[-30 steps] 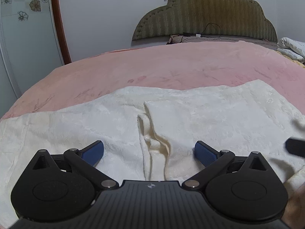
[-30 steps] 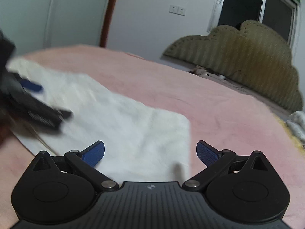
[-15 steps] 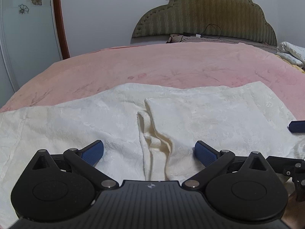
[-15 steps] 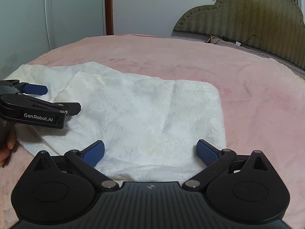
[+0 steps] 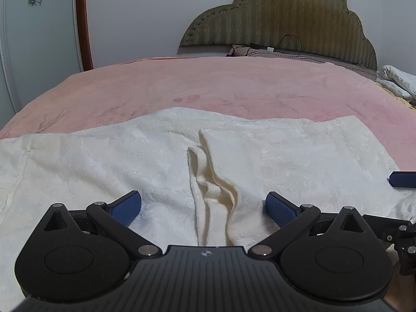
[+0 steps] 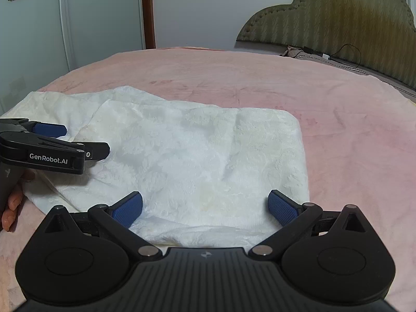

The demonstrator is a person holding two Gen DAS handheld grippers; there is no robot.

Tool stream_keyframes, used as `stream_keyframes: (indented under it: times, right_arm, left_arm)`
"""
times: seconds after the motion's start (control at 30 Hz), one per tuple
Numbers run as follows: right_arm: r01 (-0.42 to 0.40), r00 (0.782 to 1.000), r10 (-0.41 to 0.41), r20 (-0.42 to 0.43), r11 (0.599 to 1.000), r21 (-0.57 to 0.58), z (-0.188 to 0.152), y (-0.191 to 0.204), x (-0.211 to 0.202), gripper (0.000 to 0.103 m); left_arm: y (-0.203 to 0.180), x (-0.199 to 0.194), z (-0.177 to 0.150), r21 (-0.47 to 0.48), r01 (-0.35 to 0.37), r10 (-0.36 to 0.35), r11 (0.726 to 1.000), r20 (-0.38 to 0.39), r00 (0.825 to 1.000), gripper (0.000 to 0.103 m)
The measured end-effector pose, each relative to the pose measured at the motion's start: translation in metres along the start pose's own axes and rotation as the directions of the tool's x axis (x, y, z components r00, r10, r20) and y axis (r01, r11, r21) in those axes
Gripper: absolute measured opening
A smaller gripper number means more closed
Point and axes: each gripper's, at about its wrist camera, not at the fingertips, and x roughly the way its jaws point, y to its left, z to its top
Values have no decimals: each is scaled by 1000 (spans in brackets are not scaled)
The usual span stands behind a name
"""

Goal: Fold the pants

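Cream textured pants [image 5: 104, 161] lie spread flat across a pink plush bedspread [image 5: 208, 85], their left end running out of the left wrist view. Over their near edge the left gripper [image 5: 203, 205] hovers with its blue-padded fingers [image 5: 126, 205] spread wide and holding nothing, straddling a bunched ridge of folded cloth whose lower part is hidden behind the gripper body. Further right, the right gripper [image 6: 205, 205] is likewise wide open and empty, low over the near hem of the pants; whether its pads touch the cloth cannot be told. In the left wrist view only one blue fingertip and some linkage of that gripper show at the right edge. A person's fingers [image 6: 13, 208] peek in at the left edge of the right wrist view, mostly cut off. An olive upholstered scalloped headboard [image 5: 286, 20] stands at the back.
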Motion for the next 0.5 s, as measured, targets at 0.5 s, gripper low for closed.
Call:
stream_keyframes:
  times: [0.5]
  right_arm:
    - [3, 1000, -3, 0, 1000, -4, 0, 1, 0, 103]
  left_arm:
    - [0, 0, -1, -1, 1, -1, 1000, 1, 1000, 103]
